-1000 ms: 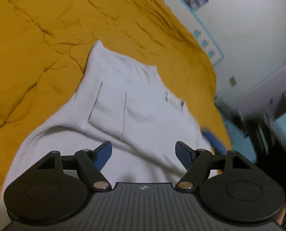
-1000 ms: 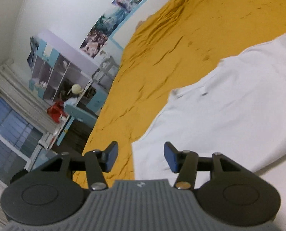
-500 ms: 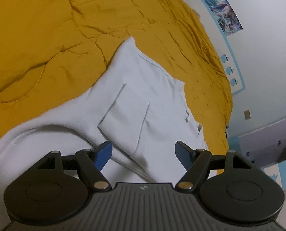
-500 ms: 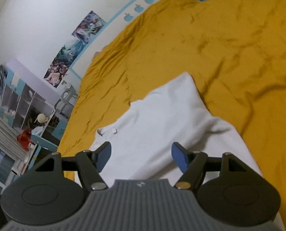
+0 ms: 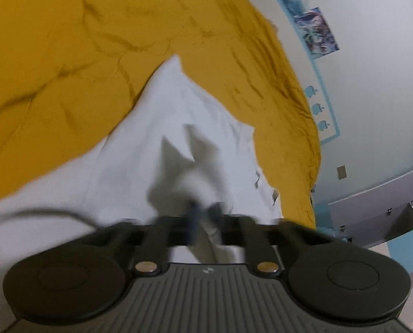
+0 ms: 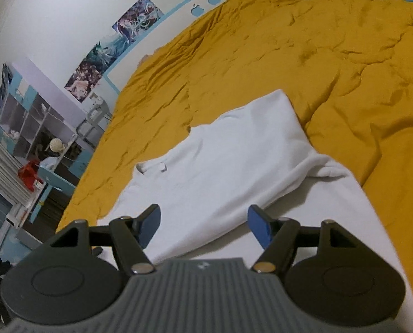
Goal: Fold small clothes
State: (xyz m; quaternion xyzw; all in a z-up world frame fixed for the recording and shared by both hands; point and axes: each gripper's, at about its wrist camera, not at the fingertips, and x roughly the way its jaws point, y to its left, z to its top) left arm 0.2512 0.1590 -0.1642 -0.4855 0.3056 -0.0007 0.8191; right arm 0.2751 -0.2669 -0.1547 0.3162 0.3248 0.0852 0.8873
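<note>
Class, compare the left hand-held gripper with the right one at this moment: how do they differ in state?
The left hand-held gripper has just snapped shut, pinching a fold of the white shirt; the right hand-held gripper is open, holding nothing. The left looks motion-blurred, the right sharp. Both have blue pads and are over the same shirt on the yellow bedspread.

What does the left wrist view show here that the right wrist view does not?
Only the left wrist view: the left gripper, blurred, its jaws just closed and pinching a raised fold of the white garment.

Only the right wrist view: the right gripper with jaws open above the garment, nothing pinched between them; a shelf unit and a red item beside the bed.

Both: the white garment lying on the mustard-yellow bedcover, and posters on the wall behind the bed.
</note>
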